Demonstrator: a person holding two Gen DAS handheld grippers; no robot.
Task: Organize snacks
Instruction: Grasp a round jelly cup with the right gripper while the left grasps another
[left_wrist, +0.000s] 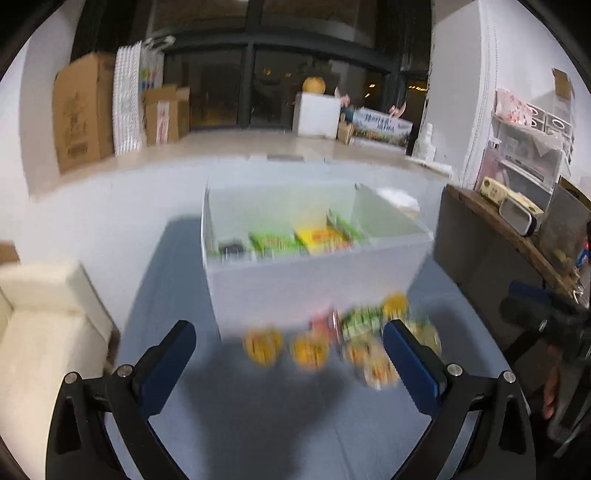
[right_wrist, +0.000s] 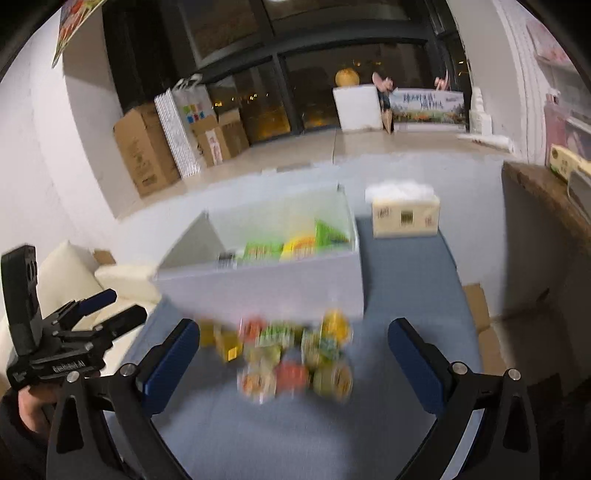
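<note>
Both grippers, left (left_wrist: 290, 341) & right (right_wrist: 293, 339), jaws wide open, empty. Snacks (right_wrist: 291, 360) piled on blue tabletop (right_wrist: 295, 435) just in front of white bin (right_wrist: 266, 288); some pkts already inside

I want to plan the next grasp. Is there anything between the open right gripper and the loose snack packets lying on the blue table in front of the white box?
Nothing visible. The right gripper is open and empty, and only bare blue table lies before the pile of colourful snack packets. The white storage box stands behind them.
</note>
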